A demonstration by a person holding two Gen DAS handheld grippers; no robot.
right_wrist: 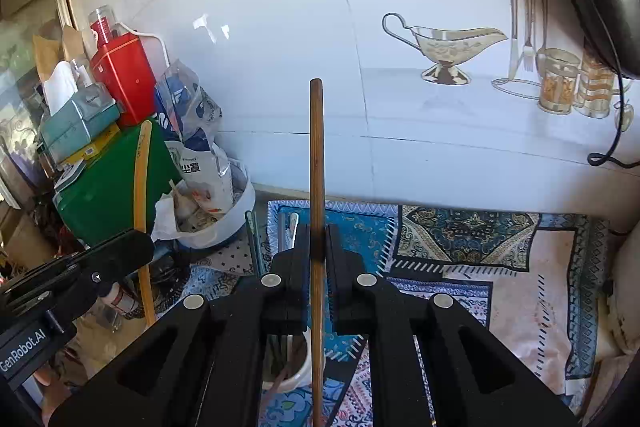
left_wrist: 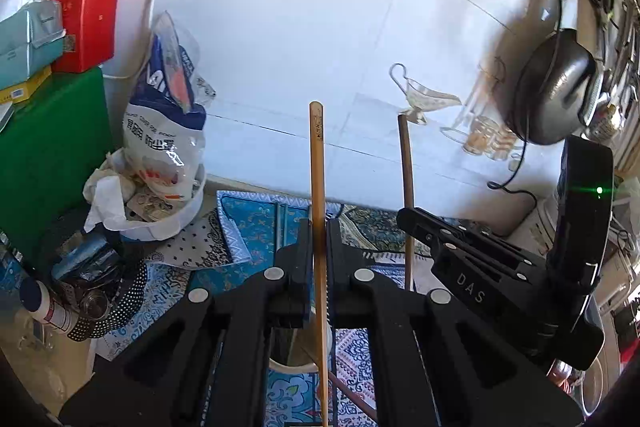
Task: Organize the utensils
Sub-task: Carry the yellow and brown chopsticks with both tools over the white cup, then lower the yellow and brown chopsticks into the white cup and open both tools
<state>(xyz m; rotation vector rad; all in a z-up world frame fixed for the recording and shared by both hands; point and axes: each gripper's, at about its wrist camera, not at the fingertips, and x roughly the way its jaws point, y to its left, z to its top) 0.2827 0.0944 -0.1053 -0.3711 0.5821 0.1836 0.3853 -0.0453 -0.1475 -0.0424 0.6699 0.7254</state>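
My left gripper (left_wrist: 319, 233) is shut on a light bamboo chopstick (left_wrist: 317, 163) that stands upright. My right gripper (right_wrist: 319, 239) is shut on a darker brown chopstick (right_wrist: 316, 147), also upright. In the left wrist view the right gripper (left_wrist: 404, 215) and its brown chopstick (left_wrist: 407, 179) show to the right. In the right wrist view the left gripper (right_wrist: 136, 239) and its pale chopstick (right_wrist: 141, 187) show at the left. A white holder cup (right_wrist: 294, 367) with utensils in it sits below the right gripper; it also shows in the left wrist view (left_wrist: 296, 361). Each chopstick's lower end runs down beside the cup.
A patterned blue cloth (right_wrist: 460, 247) covers the counter. A white tiled wall (right_wrist: 280, 47) stands behind. At left are a green box (right_wrist: 104, 187), a red tin (right_wrist: 124, 79), a tissue box (right_wrist: 76, 123) and a white bowl with a bag (right_wrist: 216, 211). A dark pan (left_wrist: 556, 87) hangs at right.
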